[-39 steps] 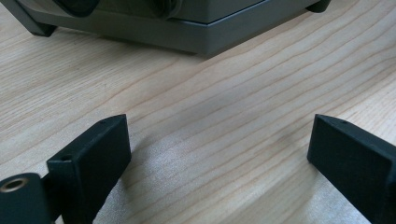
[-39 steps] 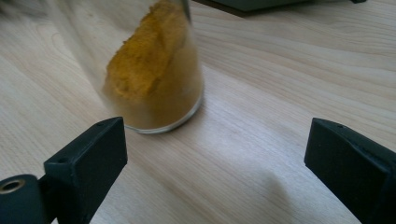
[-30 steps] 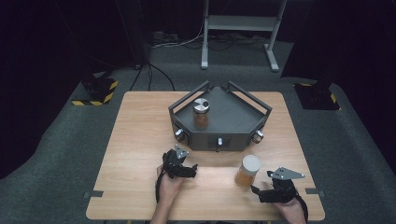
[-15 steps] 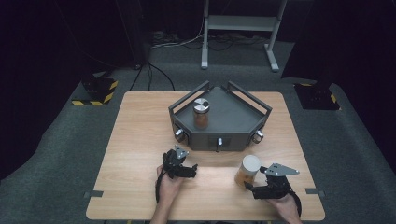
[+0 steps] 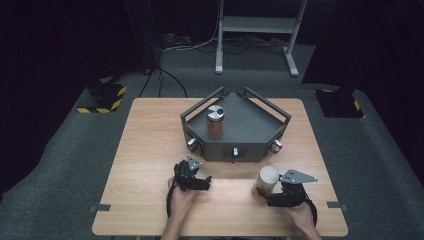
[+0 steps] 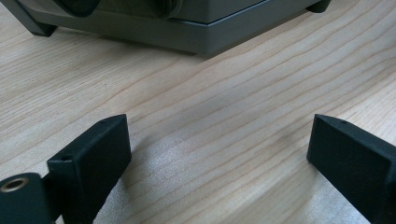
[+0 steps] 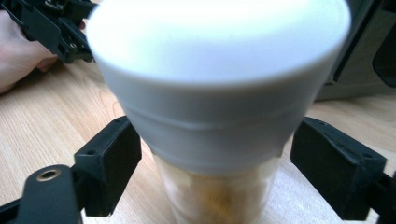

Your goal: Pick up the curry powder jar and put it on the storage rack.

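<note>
Two jars in total here. The one in play is the white-lidded jar (image 7: pixel 218 98), standing upright on the tabletop (image 5: pixel 145 145) right between the fingers (image 7: pixel 108 161) of the right gripper (image 5: pixel 267 196). Those fingers are spread, one on each side of the glass below the lid, with a visible gap on both sides, so they're around it but not clamping it. Something yellowish-brown is inside the jar, too blurry to tell what.

The second one, a silver-lidded jar (image 5: pixel 215 120), sits well beyond the fingers on the grey tray (image 5: pixel 250 125), which is the single tray on the tabletop.

Two grippers, one per hand. The left gripper (image 5: pixel 200 181) rests on the tabletop off to the side of the right one, its fingers (image 6: pixel 93 158) released and wide apart with just bare wood between them; the tray's front edge is a little way ahead of them.

Compared with a second ago, the right gripper has slid in toward the white-lidded jar, which was then just beside the fingers rather than between them. The left gripper, the jars and the tray haven't budged.
</note>
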The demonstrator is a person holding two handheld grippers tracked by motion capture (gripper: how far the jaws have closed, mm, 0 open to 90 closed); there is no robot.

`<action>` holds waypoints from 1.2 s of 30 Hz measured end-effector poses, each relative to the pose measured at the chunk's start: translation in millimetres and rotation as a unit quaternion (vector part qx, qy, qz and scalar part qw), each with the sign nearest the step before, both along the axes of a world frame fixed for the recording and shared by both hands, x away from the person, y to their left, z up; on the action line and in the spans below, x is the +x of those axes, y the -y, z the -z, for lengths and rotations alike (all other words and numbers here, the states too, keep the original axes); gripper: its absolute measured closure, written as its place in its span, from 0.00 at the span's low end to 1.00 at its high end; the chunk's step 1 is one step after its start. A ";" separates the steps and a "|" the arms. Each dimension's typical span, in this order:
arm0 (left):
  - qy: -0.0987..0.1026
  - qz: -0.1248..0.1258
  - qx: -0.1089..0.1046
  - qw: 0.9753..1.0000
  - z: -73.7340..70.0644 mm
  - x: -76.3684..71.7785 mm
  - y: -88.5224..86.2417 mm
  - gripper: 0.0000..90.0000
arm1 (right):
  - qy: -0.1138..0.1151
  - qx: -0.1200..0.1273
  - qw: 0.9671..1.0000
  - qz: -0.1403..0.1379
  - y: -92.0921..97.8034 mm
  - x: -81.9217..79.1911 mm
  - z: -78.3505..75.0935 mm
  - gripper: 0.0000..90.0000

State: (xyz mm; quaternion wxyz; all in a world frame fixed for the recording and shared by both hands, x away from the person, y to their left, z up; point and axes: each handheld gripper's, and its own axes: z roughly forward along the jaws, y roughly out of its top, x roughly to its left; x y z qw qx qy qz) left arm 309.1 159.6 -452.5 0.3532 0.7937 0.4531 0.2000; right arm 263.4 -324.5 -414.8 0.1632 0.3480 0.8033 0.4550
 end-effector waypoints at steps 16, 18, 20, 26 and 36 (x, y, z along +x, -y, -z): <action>0.000 0.000 0.000 1.000 0.0 0.0 0.0 0.07 | 0.012 0.014 1.000 0.004 -0.9 -0.1 1.1 0.29; 0.000 0.000 0.000 1.000 0.0 0.0 0.0 0.07 | 0.013 0.014 1.000 0.004 -0.9 -0.2 1.2 0.30; 0.000 0.000 0.000 1.000 0.0 0.0 0.0 0.07 | 0.015 0.014 1.000 0.004 -1.4 -0.7 1.3 0.31; 0.000 0.000 0.000 1.000 0.0 -0.1 0.0 0.07 | 0.019 0.014 1.000 0.003 -1.9 -1.9 3.3 0.35; 0.000 0.000 0.000 1.000 -0.1 0.0 0.0 0.07 | 0.033 0.004 0.999 0.003 -4.4 -6.0 3.7 0.37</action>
